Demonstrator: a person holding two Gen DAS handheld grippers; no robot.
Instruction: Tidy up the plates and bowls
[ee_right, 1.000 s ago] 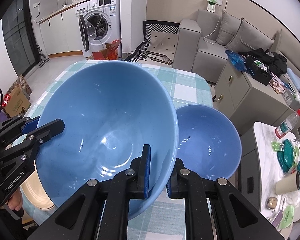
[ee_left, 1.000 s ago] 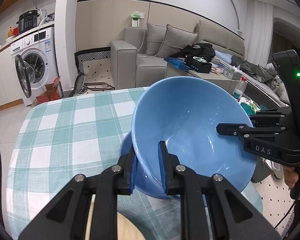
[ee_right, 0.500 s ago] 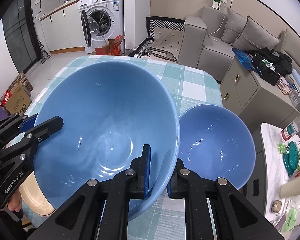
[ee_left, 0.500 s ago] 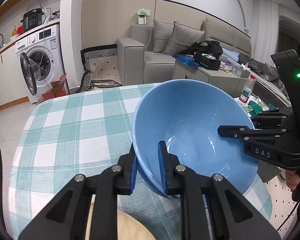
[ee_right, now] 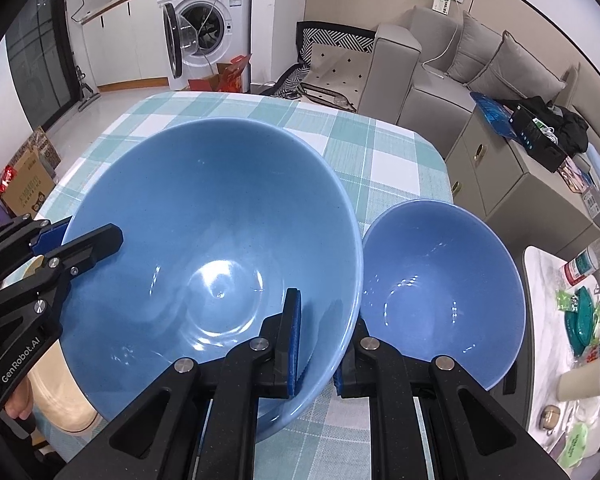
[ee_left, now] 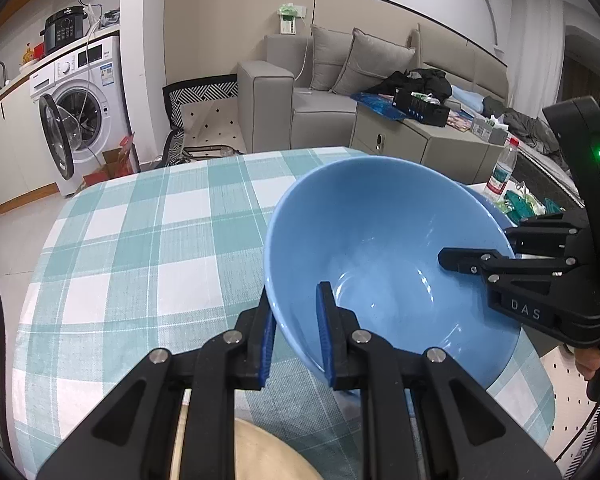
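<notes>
A large blue bowl [ee_right: 204, 248] is held above the checked table [ee_right: 380, 152] by both grippers. My right gripper [ee_right: 318, 350] is shut on its near rim; my left gripper [ee_left: 294, 340] is shut on the opposite rim of the same large bowl [ee_left: 380, 264]. A smaller blue bowl [ee_right: 440, 292] rests on the table just right of the large one; only a sliver of its rim [ee_left: 496, 210] shows in the left wrist view. A beige plate [ee_left: 260, 452] lies under the left gripper and shows at lower left in the right wrist view [ee_right: 60, 392].
The table's right edge [ee_right: 432, 148] is near the smaller bowl. Beyond it stand a grey cabinet [ee_right: 512, 184], a sofa [ee_left: 324, 92] and a side table with a bottle [ee_right: 592, 256] and cups. A washing machine [ee_left: 80, 108] stands open at the far left.
The two grippers have carried the large bowl slightly away from the smaller bowl and lowered it; the smaller bowl now shows more fully to its right. Both grips are unchanged.
</notes>
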